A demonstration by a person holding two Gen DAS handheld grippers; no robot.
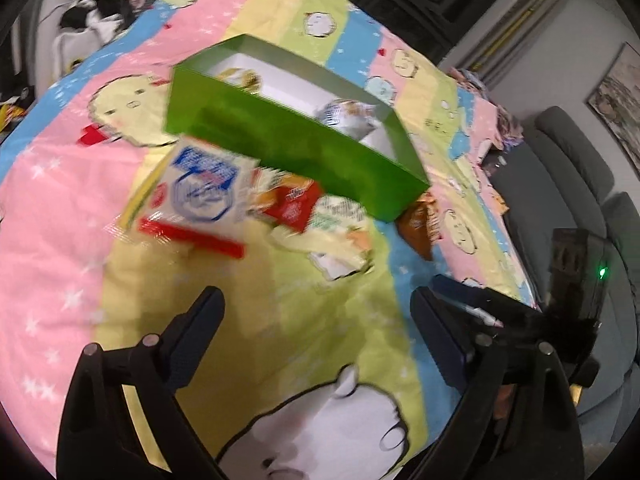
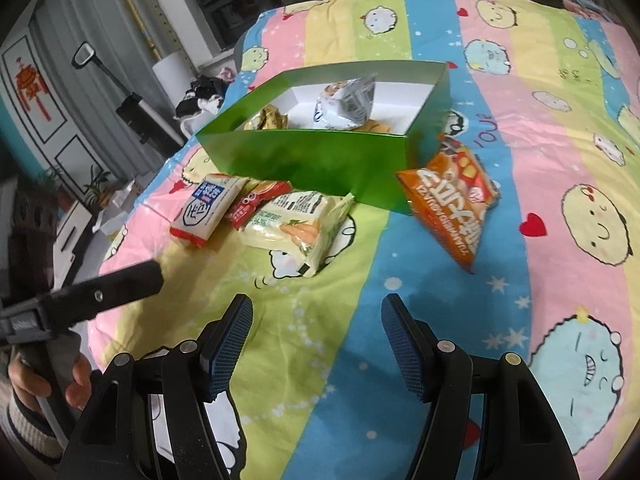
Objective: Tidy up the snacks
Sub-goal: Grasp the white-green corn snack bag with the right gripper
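An open green box (image 2: 320,160) stands on the bedspread and holds a silver-white bag (image 2: 348,104) and a gold packet (image 2: 268,120). In front of it lie a white-and-blue packet (image 2: 204,212), a small red packet (image 2: 256,204) and a pale yellow packet (image 2: 300,228). An orange packet (image 2: 452,200) leans by the box's right corner. My right gripper (image 2: 318,308) hangs open over the bedspread, short of the yellow packet, holding nothing. My left gripper (image 1: 316,300) is open wide and empty, facing the white-and-blue packet (image 1: 200,196) and the green box (image 1: 280,148). The left wrist view is blurred.
A striped cartoon bedspread (image 2: 560,160) covers the bed. A grey sofa (image 1: 568,184) stands beyond the bed's right edge in the left wrist view. Black and white clothes (image 2: 200,96) lie at the far left edge. A hand (image 2: 40,380) holds the left gripper's handle.
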